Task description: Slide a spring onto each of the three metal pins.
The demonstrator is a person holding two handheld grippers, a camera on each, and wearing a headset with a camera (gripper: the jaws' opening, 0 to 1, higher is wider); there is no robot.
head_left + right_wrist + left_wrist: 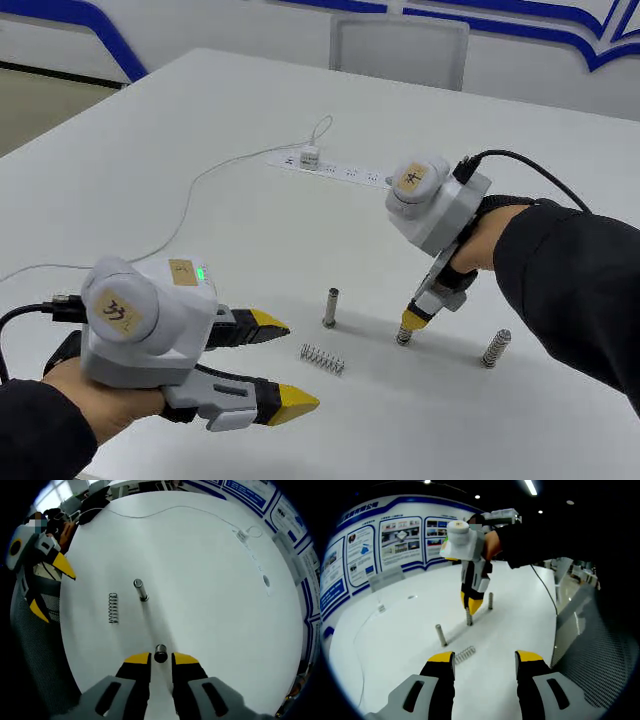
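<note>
Table [200, 130]: white, broad.
Chair [400, 50]: pale grey, at the table's far edge.
Wall [230, 20]: white, blue stripes.
Posters [400, 540]: row, blue-framed.
Floor [40, 105]: beige.
Ceiling lights [530, 486]: strip and spots.

3 pins [330, 307], 3 springs [322, 359], 2 grprs [287, 362] [413, 320]

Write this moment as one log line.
left gripper open by loose spring | right gripper at sprung middle pin | end pin sprung | other end pin bare
</note>
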